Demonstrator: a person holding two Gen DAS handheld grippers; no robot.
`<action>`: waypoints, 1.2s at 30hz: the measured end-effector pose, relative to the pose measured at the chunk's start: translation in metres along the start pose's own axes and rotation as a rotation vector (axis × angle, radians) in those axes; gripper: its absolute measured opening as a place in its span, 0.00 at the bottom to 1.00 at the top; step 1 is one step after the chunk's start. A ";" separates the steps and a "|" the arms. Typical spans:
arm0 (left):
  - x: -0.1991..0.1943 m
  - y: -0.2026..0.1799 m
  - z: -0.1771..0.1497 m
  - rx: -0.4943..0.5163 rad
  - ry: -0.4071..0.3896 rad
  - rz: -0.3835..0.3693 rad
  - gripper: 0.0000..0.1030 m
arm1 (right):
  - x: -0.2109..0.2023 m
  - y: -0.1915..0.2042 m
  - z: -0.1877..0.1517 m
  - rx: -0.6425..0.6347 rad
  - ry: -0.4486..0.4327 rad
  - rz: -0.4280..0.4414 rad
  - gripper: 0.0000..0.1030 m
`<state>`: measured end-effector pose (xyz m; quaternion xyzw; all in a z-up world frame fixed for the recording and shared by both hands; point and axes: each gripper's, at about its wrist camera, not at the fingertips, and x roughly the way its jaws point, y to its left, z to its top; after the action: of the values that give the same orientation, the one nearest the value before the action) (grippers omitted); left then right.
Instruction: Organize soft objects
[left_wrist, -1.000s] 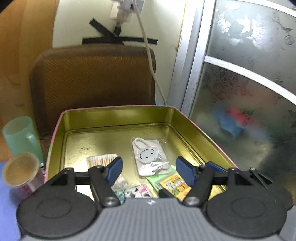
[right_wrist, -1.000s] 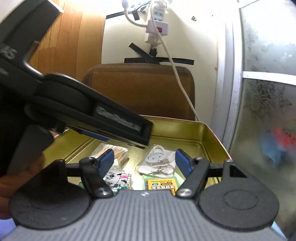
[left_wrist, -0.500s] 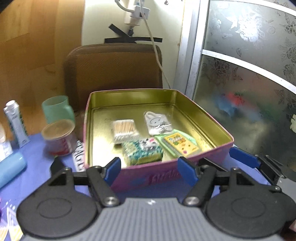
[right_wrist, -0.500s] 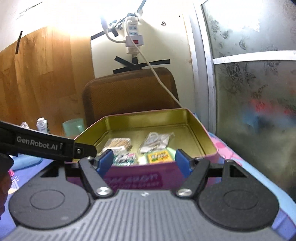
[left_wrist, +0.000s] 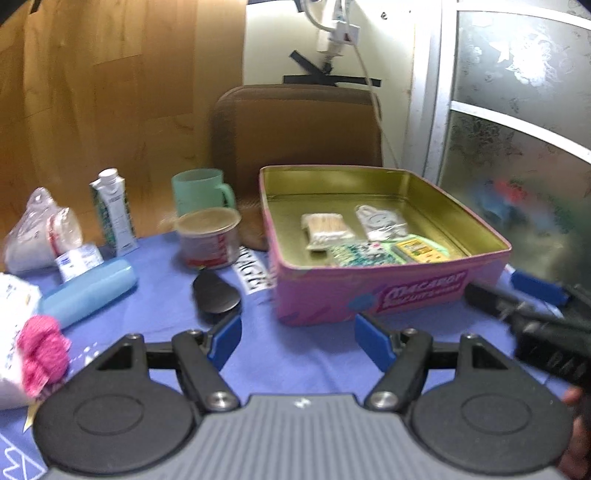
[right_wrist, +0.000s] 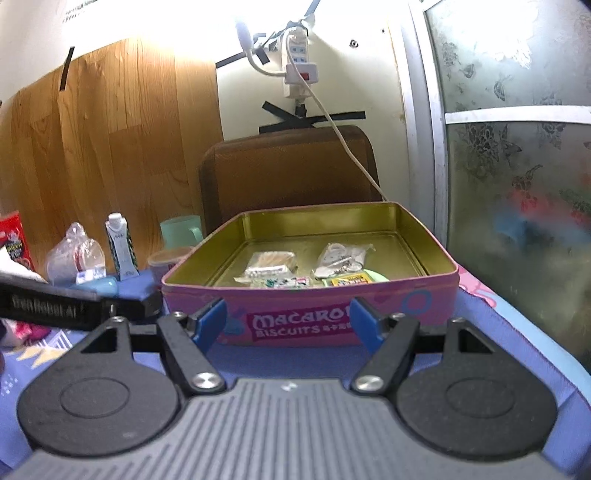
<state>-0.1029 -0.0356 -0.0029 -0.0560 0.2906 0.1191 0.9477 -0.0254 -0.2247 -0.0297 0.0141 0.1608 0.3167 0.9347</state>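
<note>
A blue printed cloth (left_wrist: 155, 317) covers my table, soft and slightly rumpled, and on it sits the pink biscuit tin (left_wrist: 373, 291), a shallow rectangle with rounded corners and a shiny gold inside. Flat on its floor lie four small soft packs: a clear bag of cotton swabs (left_wrist: 325, 229), a clear pouch with a white smiley item (left_wrist: 380, 221), a green-patterned pack (left_wrist: 364, 253) and a yellow-and-green sachet (left_wrist: 415, 249), the last two close against the near wall. Left of the tin stand a matte mint mug (left_wrist: 201, 192), a squat red-labelled tub (left_wrist: 208, 240) and a smooth blue case (left_wrist: 88, 291); a fuzzy pink bundle (left_wrist: 42, 350) rests at the far left. My left tongs (left_wrist: 297, 338) have just been widening and stand apart over bare cloth, gripping nothing. My right tongs (right_wrist: 286, 321) also stand apart, empty, facing the tin's front wall.
</note>
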 end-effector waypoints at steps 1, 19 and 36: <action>0.000 0.002 -0.002 0.000 0.002 0.007 0.68 | -0.002 0.001 0.002 0.007 -0.007 0.005 0.73; 0.002 0.038 -0.033 -0.023 0.037 0.075 0.74 | -0.013 0.034 0.001 0.007 -0.012 0.076 0.73; 0.013 0.099 -0.053 -0.084 0.040 0.180 0.77 | 0.009 0.069 -0.011 -0.074 0.069 0.136 0.63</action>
<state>-0.1470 0.0532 -0.0576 -0.0719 0.3080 0.2146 0.9241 -0.0630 -0.1649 -0.0337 -0.0204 0.1798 0.3855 0.9048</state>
